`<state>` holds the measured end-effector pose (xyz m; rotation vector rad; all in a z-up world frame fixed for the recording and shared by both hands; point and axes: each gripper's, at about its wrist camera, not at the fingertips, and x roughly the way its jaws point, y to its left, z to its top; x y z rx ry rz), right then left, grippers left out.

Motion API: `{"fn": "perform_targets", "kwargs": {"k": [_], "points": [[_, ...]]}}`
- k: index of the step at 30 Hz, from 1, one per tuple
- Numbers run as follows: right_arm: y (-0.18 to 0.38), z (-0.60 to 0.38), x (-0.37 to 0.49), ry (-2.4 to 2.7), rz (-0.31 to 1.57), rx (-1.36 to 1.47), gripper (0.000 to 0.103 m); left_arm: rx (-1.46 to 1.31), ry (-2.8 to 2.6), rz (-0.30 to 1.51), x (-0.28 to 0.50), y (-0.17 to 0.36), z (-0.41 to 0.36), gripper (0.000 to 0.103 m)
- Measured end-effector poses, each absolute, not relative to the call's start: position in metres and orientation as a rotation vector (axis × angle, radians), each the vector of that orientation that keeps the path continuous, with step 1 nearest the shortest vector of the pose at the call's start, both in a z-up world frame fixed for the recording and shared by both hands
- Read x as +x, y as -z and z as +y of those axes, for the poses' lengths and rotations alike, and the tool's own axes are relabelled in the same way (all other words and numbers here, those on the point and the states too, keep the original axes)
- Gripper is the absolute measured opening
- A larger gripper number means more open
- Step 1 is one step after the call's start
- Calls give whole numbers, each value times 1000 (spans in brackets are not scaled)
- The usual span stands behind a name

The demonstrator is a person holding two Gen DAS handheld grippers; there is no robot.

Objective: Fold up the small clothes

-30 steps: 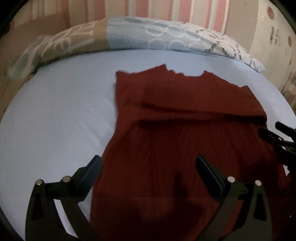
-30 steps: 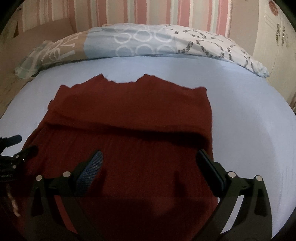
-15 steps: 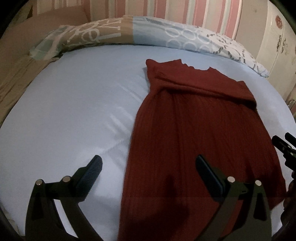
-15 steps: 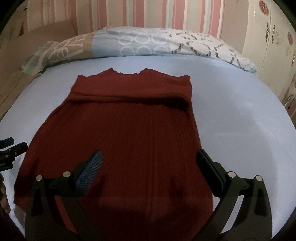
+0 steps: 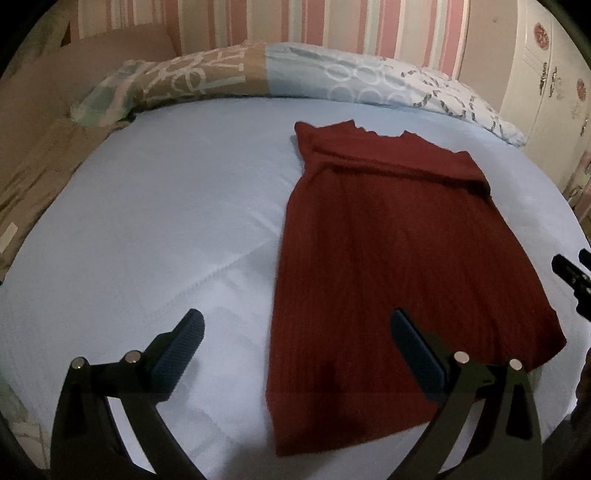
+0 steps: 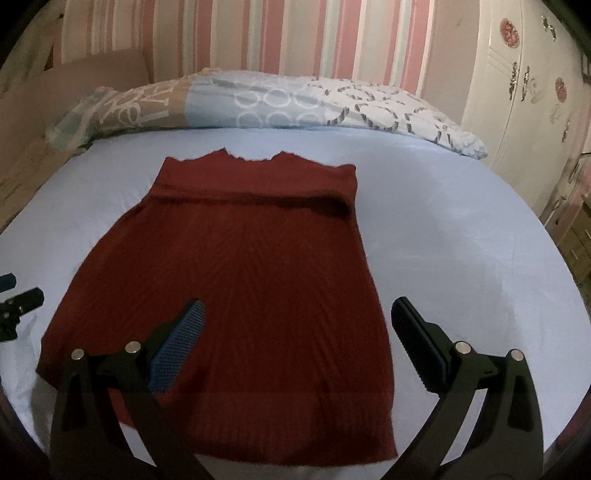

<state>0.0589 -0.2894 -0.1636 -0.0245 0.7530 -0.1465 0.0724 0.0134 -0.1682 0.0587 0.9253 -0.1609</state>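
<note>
Left gripper: 2 fingers spread wide, nothing between them. Left finger hangs over bare sheet; right finger over the near part of the garment. Whether either pad touches the fabric cannot be told.

Right gripper: 2 fingers likewise spread, released, grasping nothing. Its left finger is over the garment; its right finger is over sheet just beside the garment's right edge.

Each gripper shows at the edge of the other's view: right gripper at far right, left gripper at far left, both off the cloth.

Dark red ribbed garment: lies flat on the light blue bed sheet, neckline toward the far side, hem near. A folded band runs across its far end, just below the neckline. In the left wrist view the garment sits right of centre, with open sheet to its left.

Patterned pillow lies along the far edge of the bed. Striped pink wall behind it; white wardrobe at far right.
</note>
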Motion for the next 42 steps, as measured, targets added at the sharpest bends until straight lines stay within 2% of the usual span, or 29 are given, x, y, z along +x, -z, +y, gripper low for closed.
{"fn": "perform_targets", "kwargs": {"k": [11,20,32,33,34,35,37,42], "points": [[190,-280,30,167,784,-94,100,84,163,908,51,187,25,101],[198,-295,26,175,817,-63,100,49,191,1043,48,234,30,101],[194,-299,18,183,811,-61,100,87,247,1089,43,245,13,100],[193,-299,19,183,809,-64,100,104,261,1087,42,245,8,95],[192,-300,19,182,814,-65,100,115,269,1085,39,245,6,84],[192,-301,18,186,816,-65,100,123,282,1085,39,245,3,79],[194,-304,17,185,829,-60,100,132,303,1078,37,242,-2,62],[208,-311,11,160,886,-30,100,148,338,1080,38,238,-7,37]]}}
